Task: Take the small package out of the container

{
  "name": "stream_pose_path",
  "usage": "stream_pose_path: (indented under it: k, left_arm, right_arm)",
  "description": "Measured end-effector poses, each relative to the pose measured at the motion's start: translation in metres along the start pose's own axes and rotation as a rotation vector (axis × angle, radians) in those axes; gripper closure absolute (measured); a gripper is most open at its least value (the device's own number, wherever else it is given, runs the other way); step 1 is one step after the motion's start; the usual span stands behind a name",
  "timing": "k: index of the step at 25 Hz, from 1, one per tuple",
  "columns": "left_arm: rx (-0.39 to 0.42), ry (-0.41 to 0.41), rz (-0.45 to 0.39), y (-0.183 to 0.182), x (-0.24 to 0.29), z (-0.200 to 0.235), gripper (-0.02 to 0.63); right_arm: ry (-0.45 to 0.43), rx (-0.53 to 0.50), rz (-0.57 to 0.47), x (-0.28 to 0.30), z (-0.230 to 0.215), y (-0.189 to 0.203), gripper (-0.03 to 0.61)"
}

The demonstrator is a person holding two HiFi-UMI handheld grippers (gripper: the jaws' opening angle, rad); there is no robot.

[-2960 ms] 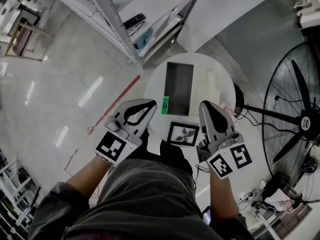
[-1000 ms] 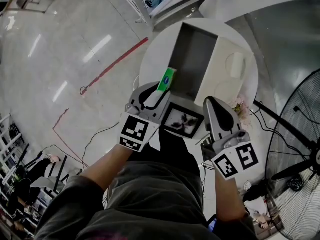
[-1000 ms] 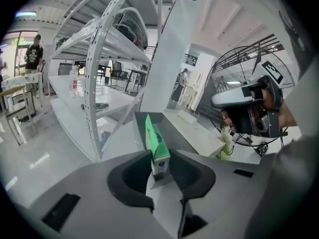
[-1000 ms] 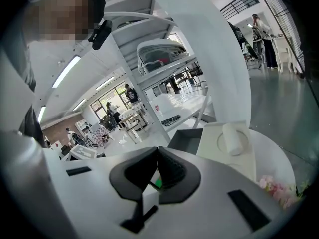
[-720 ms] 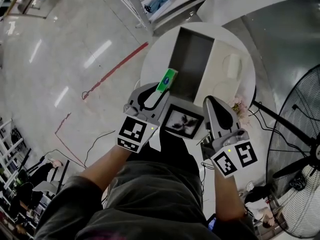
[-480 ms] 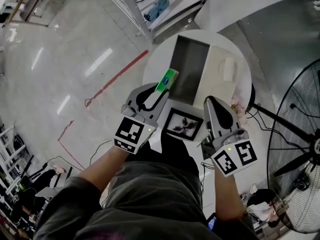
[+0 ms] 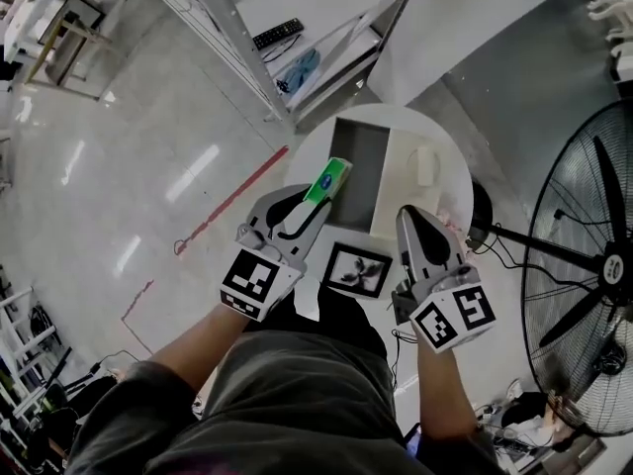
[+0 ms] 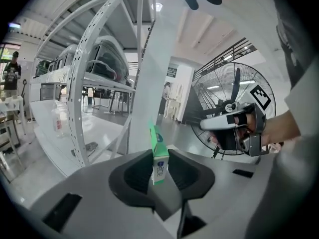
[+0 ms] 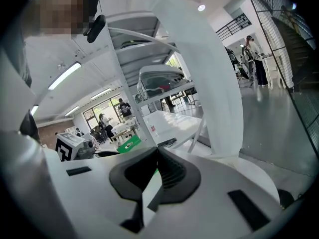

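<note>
Gripping the small package in the left claw, jaws narrowed and pressed flat against its two sides near the lower end. Standing up from between the pads, green on the faces, white with a blue mark at the bottom. Held up in the air, out of the container, seen from the head view just over that box's near left corner. Touching nothing but the claw.

Sitting open and grey on the round white desk, that container, with a small white object just beside it on the right.

Over at the right claw: pinched shut, tips together, nothing between them. Hovering above the near right part of the desk, well apart from the package.

Lying between the two claws at the desk's near edge, a framed picture, dark with a pale flower-like shape.

Beyond the desk, a metal shelving rack at the top; off to the right, a big standing fan on the floor.
</note>
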State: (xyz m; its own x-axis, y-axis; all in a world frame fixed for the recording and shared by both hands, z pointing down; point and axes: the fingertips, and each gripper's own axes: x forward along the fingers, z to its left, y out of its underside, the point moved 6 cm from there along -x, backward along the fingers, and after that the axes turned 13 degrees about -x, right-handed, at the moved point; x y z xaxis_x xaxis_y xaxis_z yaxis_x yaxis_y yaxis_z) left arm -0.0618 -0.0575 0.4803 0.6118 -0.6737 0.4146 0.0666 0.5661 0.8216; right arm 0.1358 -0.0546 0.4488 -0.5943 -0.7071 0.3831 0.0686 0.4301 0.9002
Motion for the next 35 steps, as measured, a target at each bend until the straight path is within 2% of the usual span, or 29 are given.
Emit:
stream_pose_path:
  k: [14, 24, 28, 32, 35]
  left_arm:
    - [0.146, 0.109, -0.102, -0.094, -0.021, -0.026, 0.508]
    - [0.197, 0.192, -0.146, -0.141, -0.035, -0.041, 0.509]
    - [0.164, 0.223, -0.135, -0.161, -0.042, -0.052, 0.509]
    - [0.237, 0.264, -0.169, -0.175, -0.044, -0.054, 0.509]
    - [0.246, 0.281, -0.173, -0.182, -0.046, -0.055, 0.509]
  right_arm:
    - [0.075, -0.043, -0.124, -0.017, 0.004, -0.061, 0.557]
    - [0.136, -0.068, -0.191, -0.033, 0.008, -0.095, 0.557]
    - [0.157, -0.080, -0.211, -0.039, 0.010, -0.106, 0.557]
    - [0.180, -0.083, -0.224, -0.044, 0.011, -0.114, 0.557]
    - [0.200, -0.084, -0.233, -0.049, 0.011, -0.117, 0.557]
